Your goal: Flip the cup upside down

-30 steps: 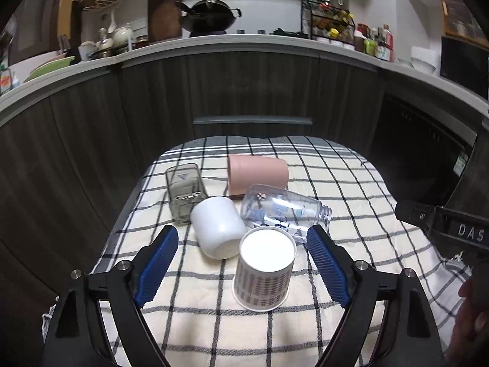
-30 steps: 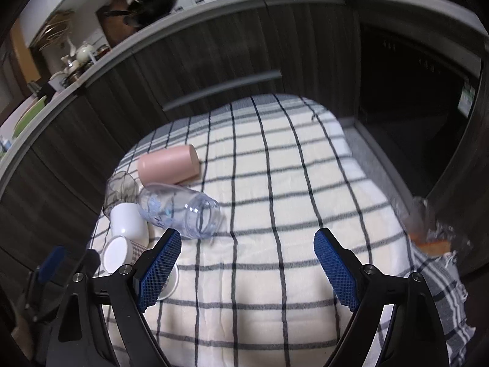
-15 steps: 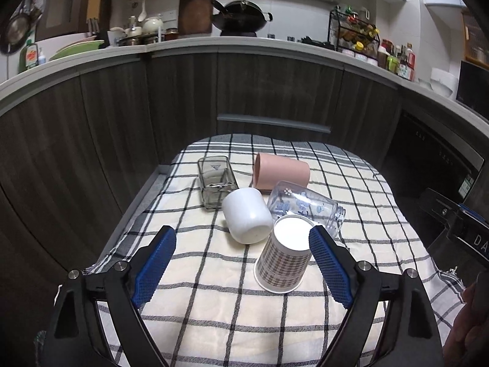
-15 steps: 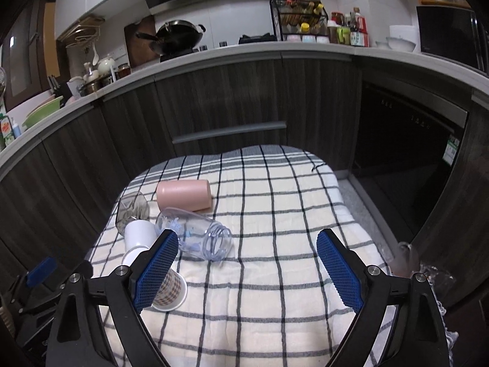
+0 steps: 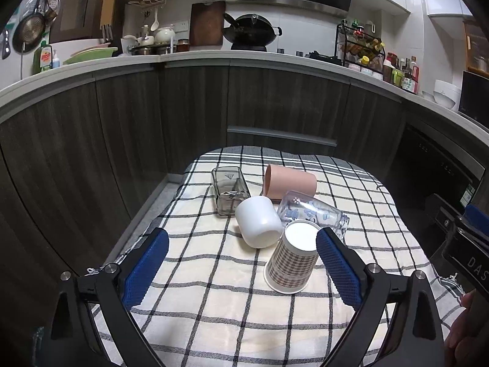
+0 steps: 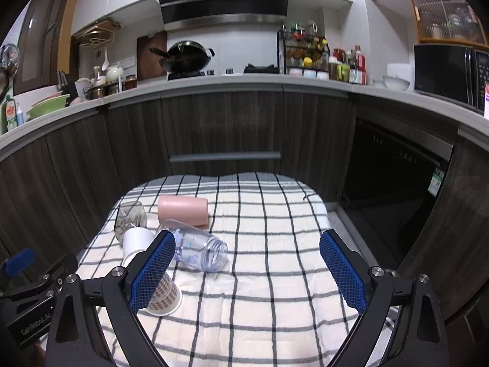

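my left gripper (image 5: 241, 264) hung wide open, holding nothing; my right gripper (image 6: 246, 270) was open and empty too. the plaid paper cup (image 5: 290, 261) stood inverted just before the white cup (image 5: 258, 226). i judged backing straight off safest, without nudging it.

cups bunched on the left half of the checked cloth (image 6: 275, 244): plaid paper cup (image 5: 290, 263) nearest, white cup (image 5: 258, 224) and clear bottle (image 5: 311, 214) touching behind it, pink cup (image 5: 290, 182) and glass box (image 5: 229, 192) farther. right half clear.
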`<state>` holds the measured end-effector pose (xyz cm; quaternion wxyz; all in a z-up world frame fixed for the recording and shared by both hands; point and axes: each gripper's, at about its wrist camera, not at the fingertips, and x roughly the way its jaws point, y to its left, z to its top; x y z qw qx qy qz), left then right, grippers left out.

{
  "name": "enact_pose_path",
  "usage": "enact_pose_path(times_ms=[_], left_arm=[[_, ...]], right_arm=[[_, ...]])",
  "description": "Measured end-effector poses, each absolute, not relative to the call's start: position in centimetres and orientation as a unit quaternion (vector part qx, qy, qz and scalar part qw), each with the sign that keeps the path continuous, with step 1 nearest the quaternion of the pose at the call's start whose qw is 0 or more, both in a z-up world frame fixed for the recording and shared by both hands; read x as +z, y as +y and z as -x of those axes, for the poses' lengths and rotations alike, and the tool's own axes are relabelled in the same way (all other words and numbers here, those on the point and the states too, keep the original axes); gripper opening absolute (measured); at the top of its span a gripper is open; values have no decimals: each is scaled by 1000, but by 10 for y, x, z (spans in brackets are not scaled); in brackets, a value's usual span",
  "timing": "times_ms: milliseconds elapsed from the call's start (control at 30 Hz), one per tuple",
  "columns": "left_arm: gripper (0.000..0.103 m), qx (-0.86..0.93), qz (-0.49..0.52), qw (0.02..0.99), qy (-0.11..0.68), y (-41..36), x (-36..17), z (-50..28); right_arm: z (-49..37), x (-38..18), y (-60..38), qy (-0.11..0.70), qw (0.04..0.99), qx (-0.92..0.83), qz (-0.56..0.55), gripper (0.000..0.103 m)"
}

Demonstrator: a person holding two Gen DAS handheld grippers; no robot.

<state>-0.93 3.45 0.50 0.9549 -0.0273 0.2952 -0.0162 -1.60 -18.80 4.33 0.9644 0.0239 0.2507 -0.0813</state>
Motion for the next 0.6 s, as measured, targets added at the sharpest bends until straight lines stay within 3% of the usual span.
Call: enact_pose_path(times_ms=[600], left_arm=[[99, -16, 23, 957, 290, 38, 7, 21]], right_arm=[[31, 49, -184, 230, 970, -77, -19, 98]])
